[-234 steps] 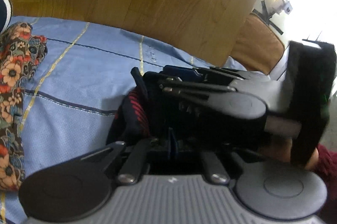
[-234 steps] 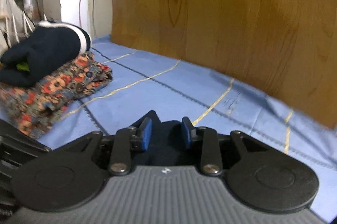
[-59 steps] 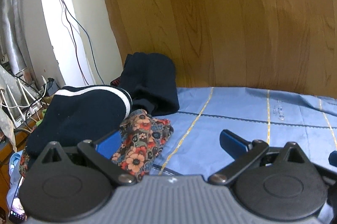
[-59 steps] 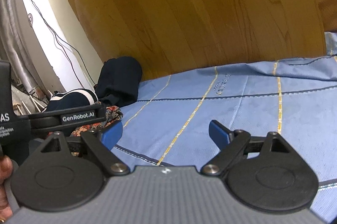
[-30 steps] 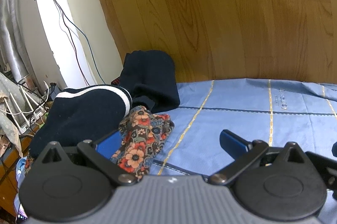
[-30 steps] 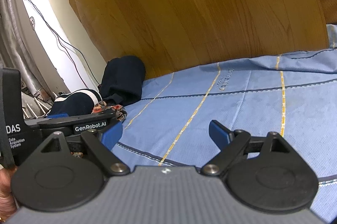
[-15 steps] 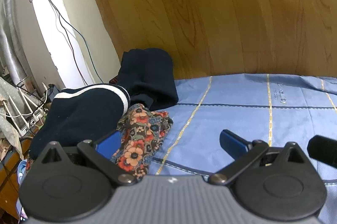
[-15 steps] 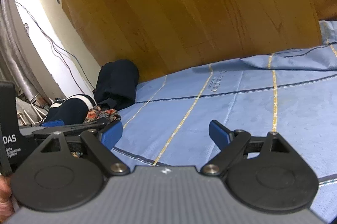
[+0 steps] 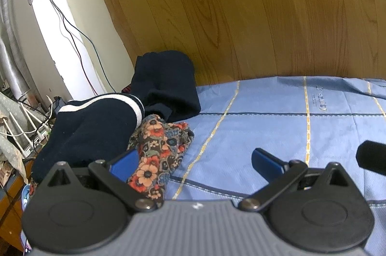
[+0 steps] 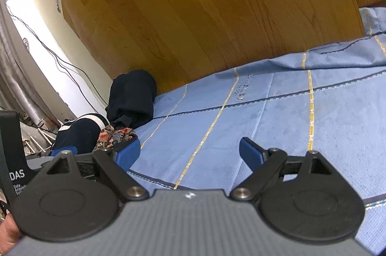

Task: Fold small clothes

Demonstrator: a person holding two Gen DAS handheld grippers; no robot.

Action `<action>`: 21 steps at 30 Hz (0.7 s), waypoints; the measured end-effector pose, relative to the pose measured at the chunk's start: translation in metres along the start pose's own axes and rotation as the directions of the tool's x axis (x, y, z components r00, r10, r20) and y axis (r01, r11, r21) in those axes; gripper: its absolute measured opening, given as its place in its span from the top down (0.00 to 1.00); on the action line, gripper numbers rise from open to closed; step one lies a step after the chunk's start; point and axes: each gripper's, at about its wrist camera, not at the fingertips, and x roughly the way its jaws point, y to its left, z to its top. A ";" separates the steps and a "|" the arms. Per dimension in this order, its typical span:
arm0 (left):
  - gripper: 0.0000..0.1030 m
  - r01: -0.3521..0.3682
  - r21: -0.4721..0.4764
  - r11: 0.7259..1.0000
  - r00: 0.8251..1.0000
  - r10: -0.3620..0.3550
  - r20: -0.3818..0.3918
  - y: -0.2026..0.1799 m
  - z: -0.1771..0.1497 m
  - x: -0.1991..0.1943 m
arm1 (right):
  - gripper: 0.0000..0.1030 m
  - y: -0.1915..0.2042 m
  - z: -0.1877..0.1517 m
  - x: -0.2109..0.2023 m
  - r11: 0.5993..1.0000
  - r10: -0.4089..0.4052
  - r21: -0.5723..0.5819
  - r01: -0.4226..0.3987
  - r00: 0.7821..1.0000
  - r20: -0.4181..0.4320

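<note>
Left tongs (image 9: 195,159) and right tongs (image 10: 190,151) spread wide, empty, above blue bedsheet (image 9: 277,125), folded clothes (image 9: 125,116) far left.

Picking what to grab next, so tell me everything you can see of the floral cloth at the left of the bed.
The floral cloth is a dark printed fabric with orange, red and blue flowers, lying bunched rather than flat on the blue bedsheet near its left edge. A navy garment with white stripes rests on its left part. Neither gripper touches it; part of it is hidden behind the left gripper.
</note>
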 end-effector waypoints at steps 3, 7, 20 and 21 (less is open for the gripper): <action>0.00 0.012 0.009 1.000 1.000 -0.011 -0.013 -0.003 -0.002 0.001 | 0.12 -0.002 0.001 0.001 1.000 -0.005 0.004 0.005 1.000 -0.002; 0.00 0.039 0.032 0.999 0.999 -0.038 -0.024 -0.012 -0.006 0.001 | 0.12 -0.007 0.002 0.001 1.000 -0.016 0.019 0.017 1.000 -0.004; 0.00 0.026 0.026 0.999 0.999 -0.025 -0.039 -0.014 -0.008 0.007 | 0.12 -0.011 0.002 0.002 0.999 -0.010 0.034 0.010 1.000 -0.020; 0.00 0.021 0.020 1.000 0.999 -0.020 -0.039 -0.012 -0.008 0.008 | 0.12 -0.011 0.002 0.002 0.999 -0.009 0.032 0.010 1.000 -0.021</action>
